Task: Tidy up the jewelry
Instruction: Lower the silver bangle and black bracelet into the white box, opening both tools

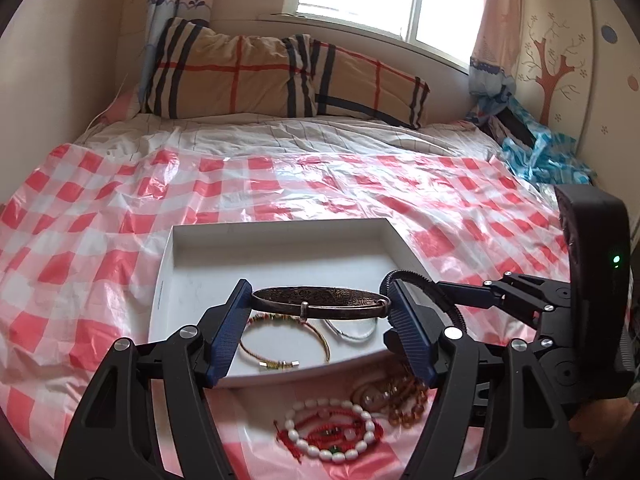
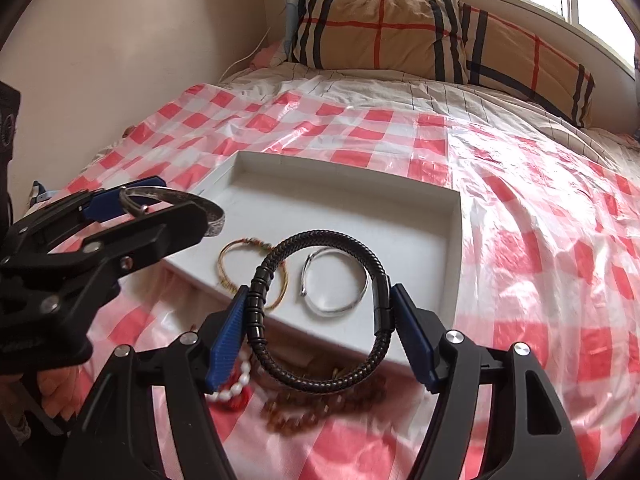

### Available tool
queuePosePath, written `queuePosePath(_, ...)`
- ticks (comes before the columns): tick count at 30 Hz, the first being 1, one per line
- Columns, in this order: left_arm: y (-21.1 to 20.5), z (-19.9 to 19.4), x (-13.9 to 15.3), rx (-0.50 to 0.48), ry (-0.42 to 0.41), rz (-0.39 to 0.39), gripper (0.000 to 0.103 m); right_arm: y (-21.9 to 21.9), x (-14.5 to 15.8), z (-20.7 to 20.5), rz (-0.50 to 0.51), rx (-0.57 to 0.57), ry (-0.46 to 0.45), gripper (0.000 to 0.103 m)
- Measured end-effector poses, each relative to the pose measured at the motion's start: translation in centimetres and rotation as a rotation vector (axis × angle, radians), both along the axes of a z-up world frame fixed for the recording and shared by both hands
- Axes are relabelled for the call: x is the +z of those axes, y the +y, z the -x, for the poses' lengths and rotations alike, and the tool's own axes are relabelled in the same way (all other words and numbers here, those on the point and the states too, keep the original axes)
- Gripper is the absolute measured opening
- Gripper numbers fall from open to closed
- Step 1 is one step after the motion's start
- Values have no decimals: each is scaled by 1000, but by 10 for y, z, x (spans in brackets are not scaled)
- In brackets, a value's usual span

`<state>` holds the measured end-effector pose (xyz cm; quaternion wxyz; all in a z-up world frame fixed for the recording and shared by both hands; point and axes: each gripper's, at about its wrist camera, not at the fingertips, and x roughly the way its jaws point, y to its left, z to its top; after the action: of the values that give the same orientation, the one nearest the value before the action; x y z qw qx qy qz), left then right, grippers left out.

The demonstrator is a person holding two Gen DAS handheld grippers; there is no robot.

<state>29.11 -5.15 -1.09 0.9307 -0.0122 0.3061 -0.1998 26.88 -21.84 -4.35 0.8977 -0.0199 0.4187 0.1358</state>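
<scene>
Your left gripper (image 1: 320,320) is clamped on an engraved metal bangle (image 1: 320,300), its blue pads pressing the bangle's two ends, and it holds the bangle above the near part of the white tray (image 1: 280,228). The band carries engraved marks, but you cannot read any of them. Your right gripper (image 2: 320,328) grips a black braided bracelet (image 2: 320,312) across its width, over the tray's near edge; its clasp rests against the right pad.

Inside the tray, close to its near rim, a thin gold cord bracelet (image 1: 286,340) lies beside a plain silver bangle (image 2: 334,284). On the red-and-white checked plastic sheet (image 1: 100,240) just in front of the tray sit a white bead bracelet (image 1: 332,428) with a red cord bracelet (image 1: 320,436) inside it, and an amber bead string (image 1: 404,400) beside them. Beyond the tray, a plaid pillow (image 1: 280,76) lies under the window. No brand, label or legible writing shows anywhere.
</scene>
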Motion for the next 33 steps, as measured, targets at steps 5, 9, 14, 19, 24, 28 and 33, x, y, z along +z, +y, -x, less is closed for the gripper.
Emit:
queuePosePath(5,1,-30,-18,82,45,17,67,3,-18,-33,12,-3,14,74)
queuePosePath(9,5,-37,-36,121,114,-27,69,0,-24,-30,52,-21,33,74)
queuePosePath(14,21,-21,-33,162,110,-16,80,-26,-6,-1,27,-101,17,75)
queuePosePath(19,34,-3,-31,191,145,-4,81,-60,-3,25,-48,-212,65,75)
queuePosePath(24,37,17,-39,189,186,1,84,-52,-32,35,30,-190,173,75)
queuePosePath(28,25,20,-43,160,179,-54,84,-32,-35,33,106,-143,154,83)
queuePosePath(33,21,17,-48,159,185,-93,84,-17,-54,36,225,-77,197,85)
